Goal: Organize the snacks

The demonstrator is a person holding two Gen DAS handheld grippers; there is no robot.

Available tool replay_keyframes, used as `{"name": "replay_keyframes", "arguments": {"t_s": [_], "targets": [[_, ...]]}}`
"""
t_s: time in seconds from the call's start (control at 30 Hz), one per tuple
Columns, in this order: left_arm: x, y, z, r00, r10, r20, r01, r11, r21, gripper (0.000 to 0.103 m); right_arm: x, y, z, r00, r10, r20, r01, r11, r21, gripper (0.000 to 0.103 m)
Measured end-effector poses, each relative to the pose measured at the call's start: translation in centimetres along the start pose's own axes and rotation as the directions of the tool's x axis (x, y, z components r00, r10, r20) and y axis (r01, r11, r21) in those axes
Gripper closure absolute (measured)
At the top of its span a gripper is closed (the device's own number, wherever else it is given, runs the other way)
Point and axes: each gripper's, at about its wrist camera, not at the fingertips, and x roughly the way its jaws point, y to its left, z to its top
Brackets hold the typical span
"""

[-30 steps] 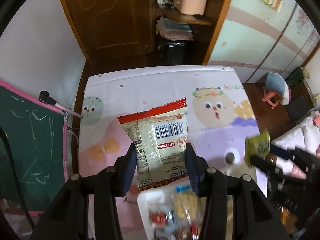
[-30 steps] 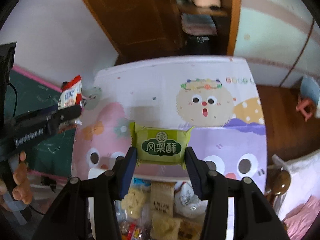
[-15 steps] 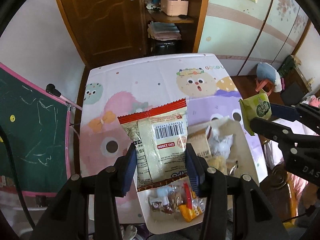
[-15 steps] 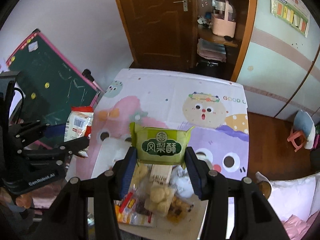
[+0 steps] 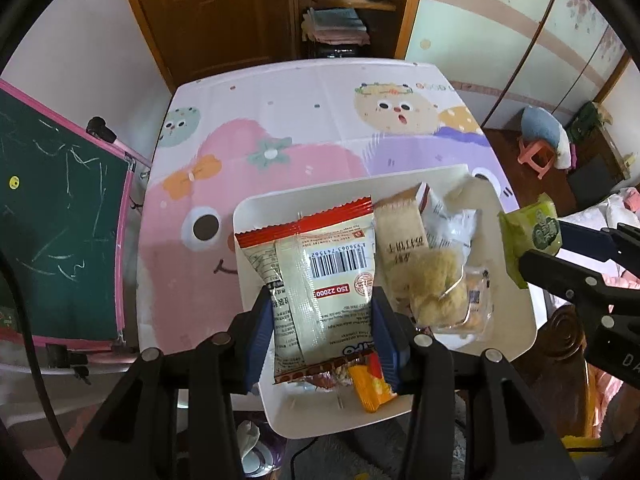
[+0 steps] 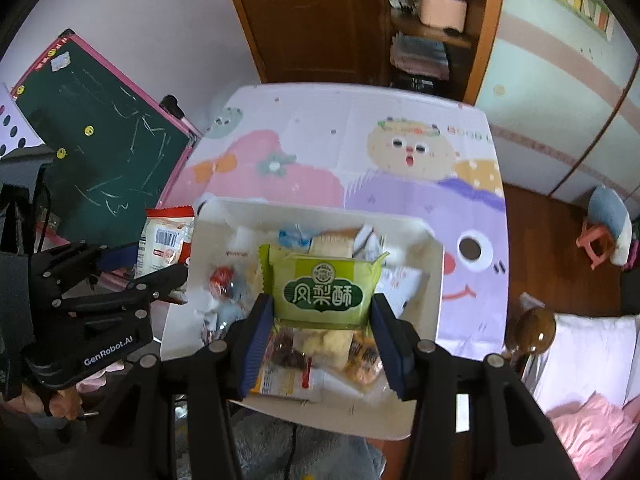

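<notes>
My left gripper (image 5: 322, 334) is shut on a beige snack packet with a red top edge and a barcode (image 5: 316, 276), held above the left part of a white tray (image 5: 248, 216). My right gripper (image 6: 320, 320) is shut on a green pineapple-cake packet (image 6: 320, 286), held over the middle of the same tray (image 6: 436, 276). Several wrapped snacks (image 5: 436, 284) lie heaped in the tray. In the left wrist view the green packet (image 5: 530, 234) shows at the right edge. In the right wrist view the beige packet (image 6: 164, 240) shows at the tray's left.
The tray sits at the near edge of a table under a pastel cartoon cloth (image 5: 304, 120). A green chalkboard with a pink frame (image 5: 52, 216) stands at the left. Behind the table are a brown door (image 6: 304, 20) and shelves. A small pink stool (image 6: 598, 240) stands at the right.
Both grippers have drawn back toward the table's near edge with their packets still held. The tray has come fully into view under them, and the left gripper has sunk a little.
</notes>
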Motion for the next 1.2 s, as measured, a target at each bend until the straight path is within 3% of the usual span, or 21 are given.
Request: {"name": "replay_keyframes", "arguments": {"t_s": [0.4, 0.43, 0.5, 0.53, 0.6, 0.97, 1.2], "targets": [[0.8, 0.1, -0.5, 1.000, 0.002, -0.015, -0.002, 1.000, 0.014, 0.057, 0.4, 1.5, -0.6, 1.000, -0.019, 0.005, 0.019, 1.000, -0.004, 0.053], [0.7, 0.1, -0.5, 1.000, 0.004, -0.013, -0.004, 1.000, 0.014, 0.053, 0.4, 1.6, -0.6, 1.000, -0.020, 0.005, 0.020, 1.000, -0.003, 0.053], [0.6, 0.2, -0.5, 1.000, 0.001, -0.008, -0.001, 1.000, 0.009, 0.034, 0.3, 1.6, -0.5, 1.000, -0.022, 0.006, 0.022, 1.000, -0.002, 0.053], [0.4, 0.3, -0.5, 1.000, 0.002, 0.000, -0.002, 1.000, 0.000, 0.017, 0.3, 1.5, -0.5, 1.000, -0.023, 0.008, 0.023, 1.000, 0.000, 0.053], [0.1, 0.5, -0.6, 1.000, 0.004, 0.018, -0.003, 1.000, -0.015, 0.009, 0.2, 1.5, -0.5, 1.000, -0.027, 0.012, 0.027, 1.000, 0.005, 0.053], [-0.1, 0.9, -1.1, 1.000, -0.018, -0.005, 0.018, 0.999, -0.042, 0.008, -0.9, 1.8, -1.1, 0.996, -0.059, 0.060, 0.058, 0.998, 0.019, 0.053], [-1.8, 0.8, -1.7, 1.000, -0.019, 0.022, 0.021, 0.998, -0.062, 0.008, -1.9, 1.7, -2.1, 0.996, -0.043, 0.078, 0.039, 0.998, 0.057, 0.053]]}}
